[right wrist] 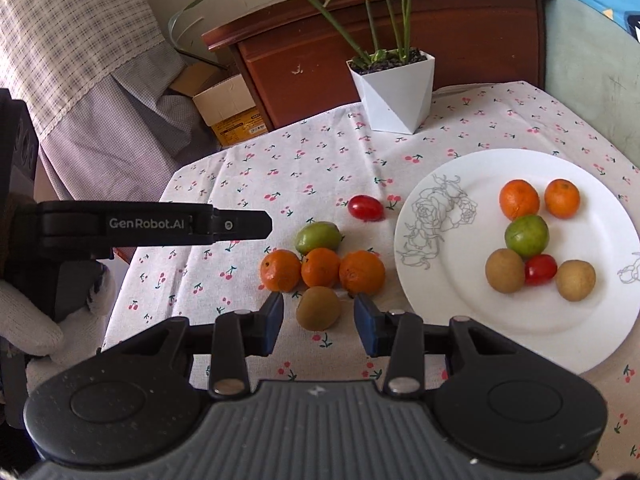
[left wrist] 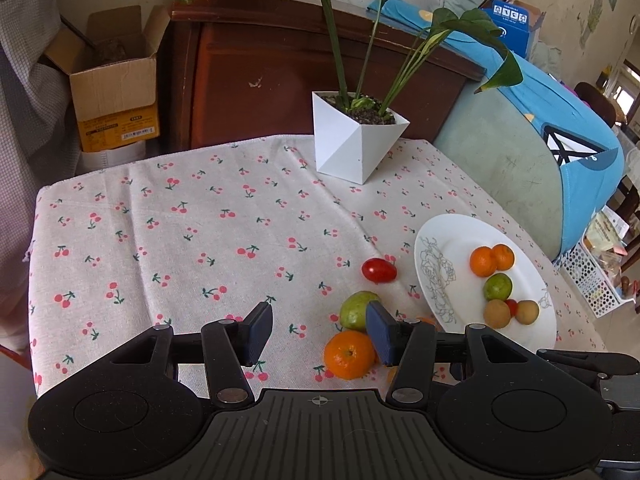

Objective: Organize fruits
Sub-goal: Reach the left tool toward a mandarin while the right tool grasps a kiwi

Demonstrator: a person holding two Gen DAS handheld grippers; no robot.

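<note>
Cherry-print tablecloth [right wrist: 312,168], white plate [right wrist: 460,312]

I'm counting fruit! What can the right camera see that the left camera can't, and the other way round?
Only the right view shows the brown fruit between the open right fingers, all three loose oranges, and the left gripper from the side. Only the left view shows the blue box. Both show the plate, red tomato and plant pot.

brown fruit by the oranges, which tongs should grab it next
Right. The right tongs are open with the brown fruit between their tips. The left tongs are open too, but off to the side.
</note>
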